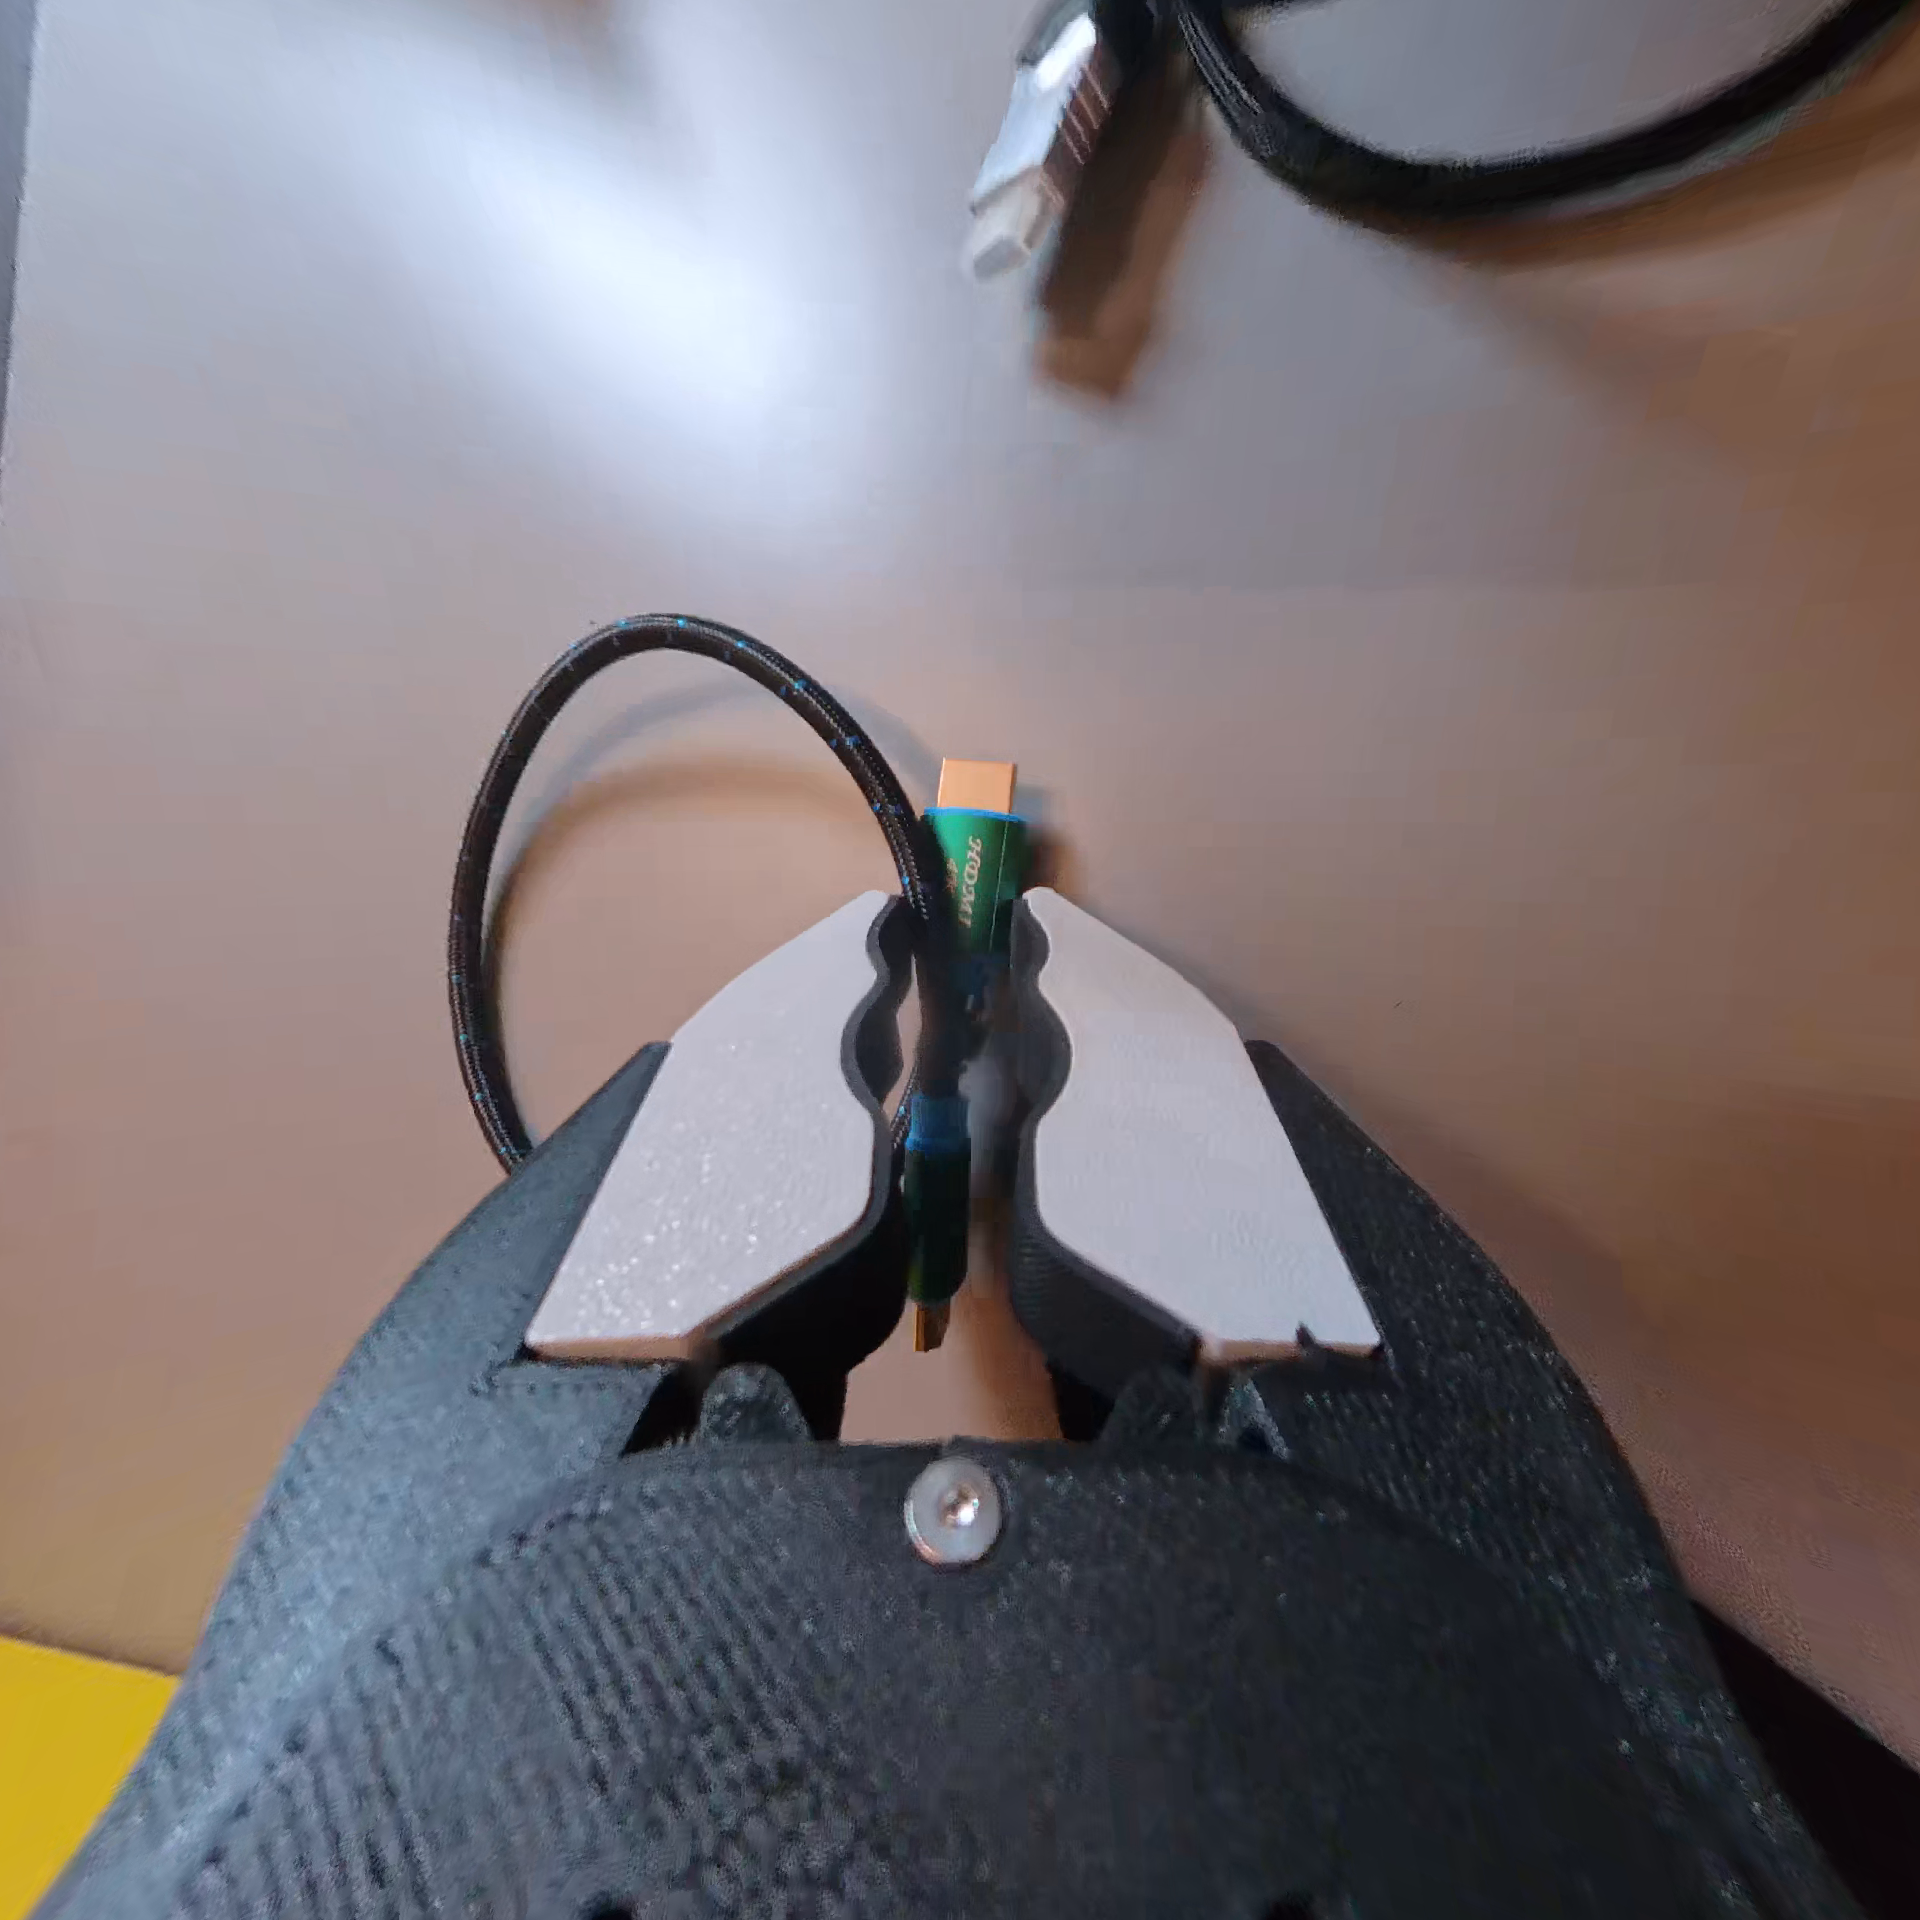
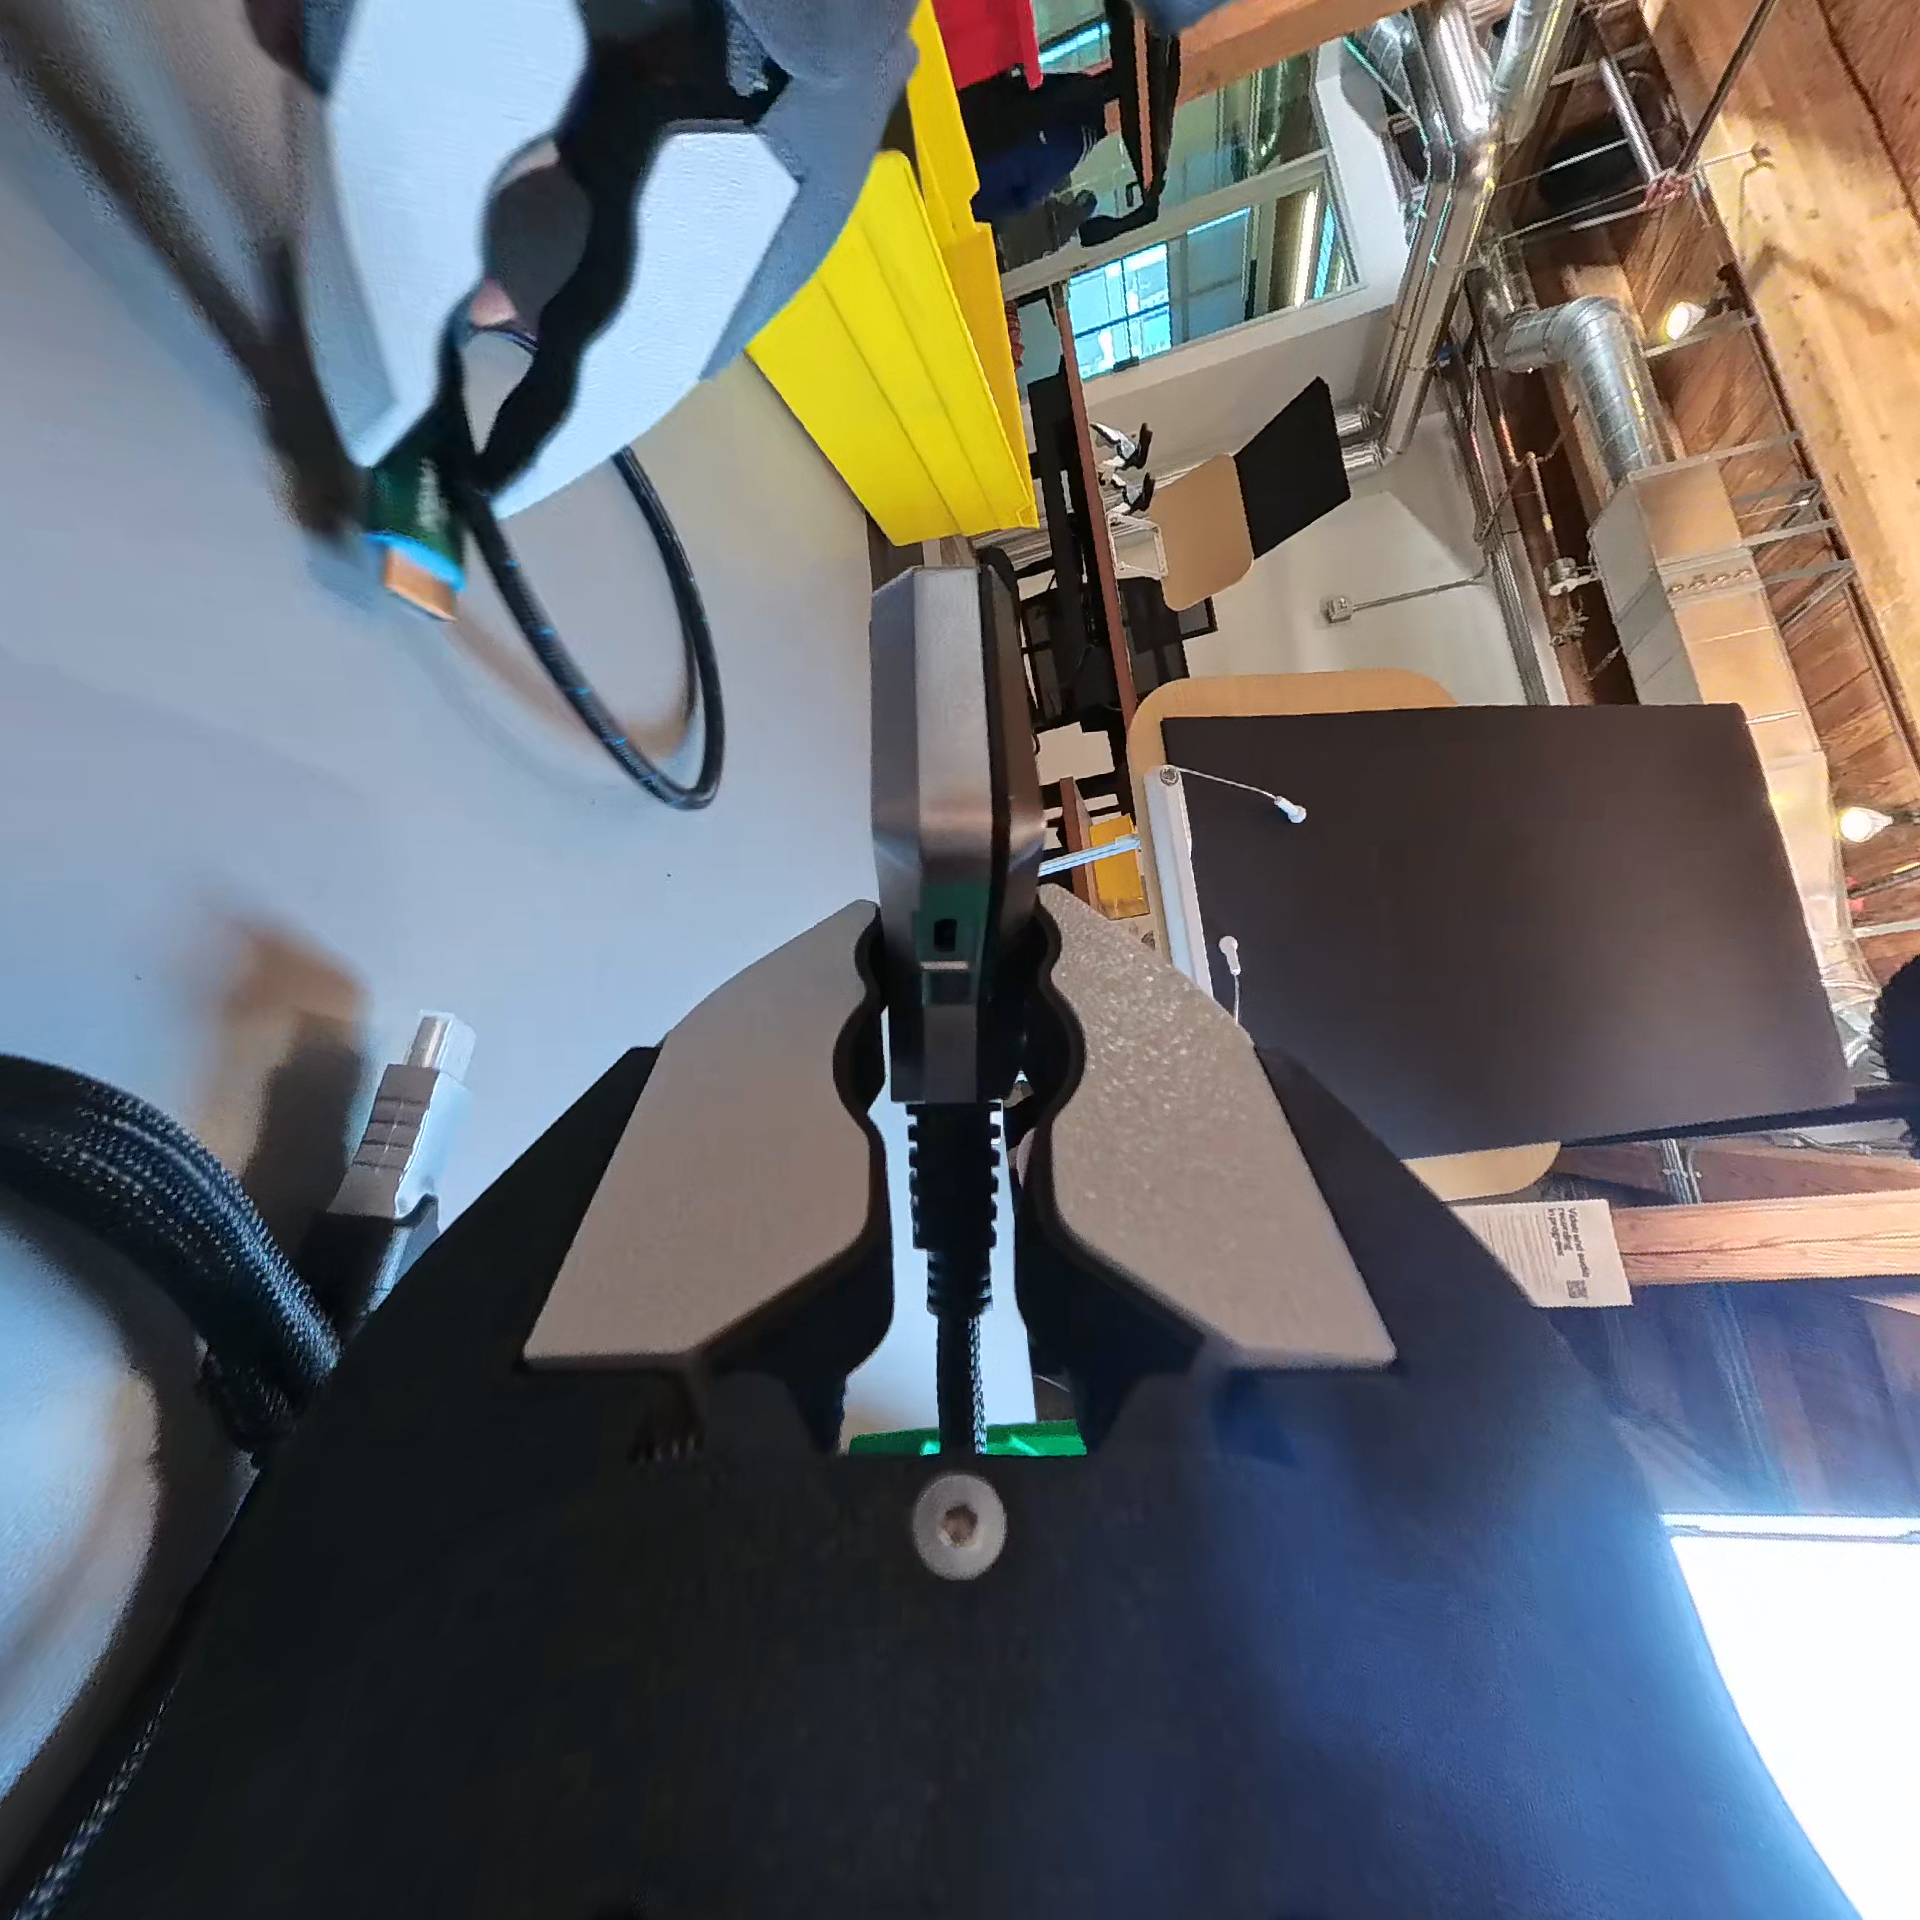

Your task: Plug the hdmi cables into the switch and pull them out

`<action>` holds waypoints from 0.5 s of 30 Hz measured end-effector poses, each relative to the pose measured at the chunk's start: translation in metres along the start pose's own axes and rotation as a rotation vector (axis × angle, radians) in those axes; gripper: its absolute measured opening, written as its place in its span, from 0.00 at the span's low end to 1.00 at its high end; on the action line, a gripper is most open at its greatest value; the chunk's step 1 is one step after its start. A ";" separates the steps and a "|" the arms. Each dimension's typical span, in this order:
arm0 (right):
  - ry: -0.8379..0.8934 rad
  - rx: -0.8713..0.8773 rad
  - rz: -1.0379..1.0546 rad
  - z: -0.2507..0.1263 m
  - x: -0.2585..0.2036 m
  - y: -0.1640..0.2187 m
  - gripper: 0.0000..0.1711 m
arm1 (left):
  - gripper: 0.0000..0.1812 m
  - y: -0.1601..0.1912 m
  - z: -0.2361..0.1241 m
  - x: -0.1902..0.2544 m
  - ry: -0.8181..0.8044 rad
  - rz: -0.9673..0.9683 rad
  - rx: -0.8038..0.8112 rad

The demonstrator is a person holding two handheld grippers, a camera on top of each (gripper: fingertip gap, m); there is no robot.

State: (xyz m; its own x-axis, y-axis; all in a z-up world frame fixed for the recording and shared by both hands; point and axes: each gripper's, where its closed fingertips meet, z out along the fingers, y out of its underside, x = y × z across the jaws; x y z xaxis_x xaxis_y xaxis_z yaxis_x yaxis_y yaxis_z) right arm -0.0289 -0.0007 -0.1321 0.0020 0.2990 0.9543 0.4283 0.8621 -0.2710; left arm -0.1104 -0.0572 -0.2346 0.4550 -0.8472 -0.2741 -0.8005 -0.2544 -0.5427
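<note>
My left gripper (image 1: 956,904) is shut on a short black braided HDMI cable with green plugs (image 1: 977,873). One gold-tipped plug sticks out past the fingertips and the cable loops (image 1: 499,852) round to the left. My right gripper (image 2: 956,935) is shut on the grey HDMI switch (image 2: 935,727), held on edge, with its own black cable (image 2: 956,1299) running back between the fingers. In the right wrist view the left gripper (image 2: 457,457) shows blurred at the upper left with the green plug (image 2: 416,551), apart from the switch.
A second HDMI cable with a silver plug (image 1: 1049,156) and thick black braided cord (image 1: 1455,156) lies on the white table (image 1: 416,416); it also shows in the right wrist view (image 2: 405,1122). Yellow bins (image 2: 914,395) stand at the table's far edge. Left tips to right tips: about 15 cm.
</note>
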 end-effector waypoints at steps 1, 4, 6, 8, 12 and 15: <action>0.000 0.002 -0.003 -0.001 0.000 0.000 0.13 | 0.11 -0.002 -0.004 -0.004 0.010 -0.041 0.020; 0.002 0.012 -0.017 -0.002 -0.002 0.001 0.13 | 0.10 -0.013 -0.018 -0.011 0.084 -0.181 0.109; -0.002 0.025 -0.037 -0.002 -0.005 -0.001 0.13 | 0.10 -0.019 -0.028 -0.013 0.139 -0.254 0.149; -0.002 0.039 -0.095 -0.003 -0.009 -0.006 0.13 | 0.10 -0.027 -0.035 -0.013 0.206 -0.326 0.190; -0.033 0.065 -0.178 0.000 -0.025 -0.019 0.13 | 0.10 -0.041 -0.040 -0.014 0.267 -0.403 0.229; -0.052 0.053 -0.194 0.003 -0.031 -0.018 0.13 | 0.10 -0.051 -0.037 -0.015 0.300 -0.426 0.233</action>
State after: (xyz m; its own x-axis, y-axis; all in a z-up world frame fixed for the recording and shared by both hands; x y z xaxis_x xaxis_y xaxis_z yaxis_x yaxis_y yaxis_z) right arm -0.0396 -0.0245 -0.1572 -0.1229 0.1447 0.9818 0.3676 0.9256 -0.0904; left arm -0.0907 -0.0490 -0.1740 0.5612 -0.7962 0.2261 -0.4476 -0.5217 -0.7263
